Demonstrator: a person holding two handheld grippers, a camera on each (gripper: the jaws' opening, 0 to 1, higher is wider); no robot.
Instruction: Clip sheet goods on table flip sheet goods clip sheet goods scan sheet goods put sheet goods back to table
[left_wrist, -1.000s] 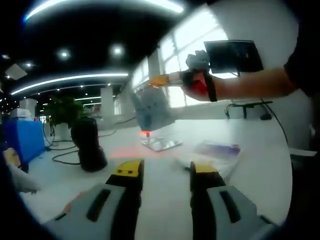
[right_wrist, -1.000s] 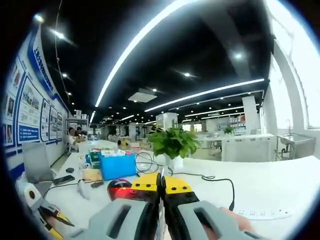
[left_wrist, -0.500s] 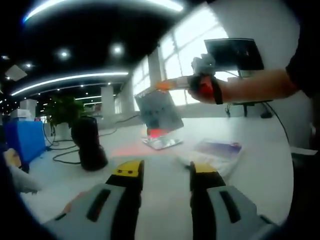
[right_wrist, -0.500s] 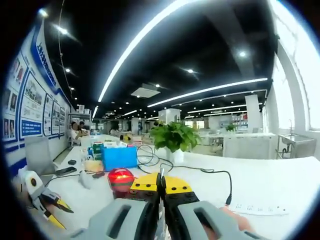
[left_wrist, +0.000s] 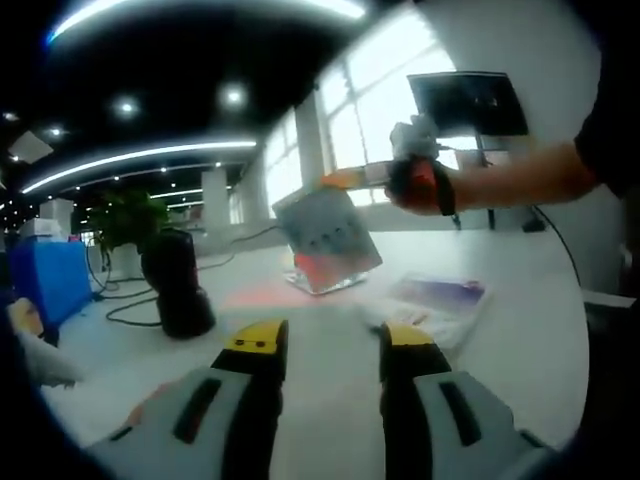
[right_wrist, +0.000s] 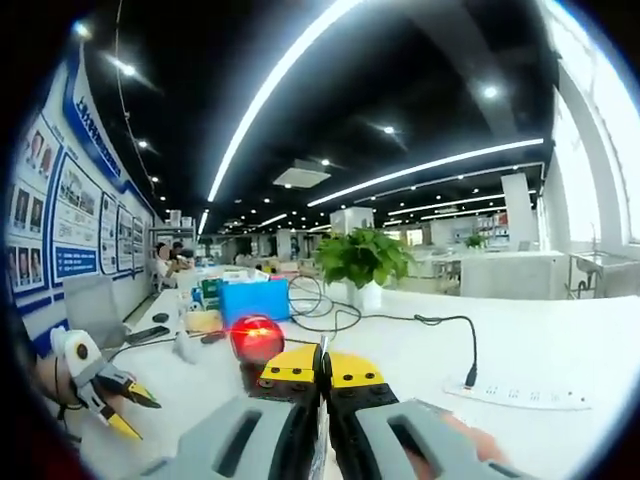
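Jaws on the left gripper (left_wrist: 330, 345) stand apart with nothing between them, hovering low over the white table (left_wrist: 520, 350). On the right gripper (right_wrist: 322, 368) the jaws are pressed together on the thin edge of a sheet, just visible as a sliver between the yellow tips.

From the left gripper view, that right gripper (left_wrist: 345, 178) comes in from the right in the person's hand (left_wrist: 425, 185), and the silvery sheet pack (left_wrist: 328, 238) hangs from it, tilted, up off the table. A red glow falls on the pack's lower part and on the table beneath it. The black scanner (left_wrist: 175, 285) stands to the left on the table, and in the right gripper view its red light (right_wrist: 256, 338) shines just beyond the closed tips — so the pack is being presented to the beam.

By my reading, the clipping and flipping are done and the scan is in hand; whether it has registered cannot be told. What is left is to lower the pack and release it on the table. Another flat packet (left_wrist: 440, 298) lies on the table to the right, near the hanging one.
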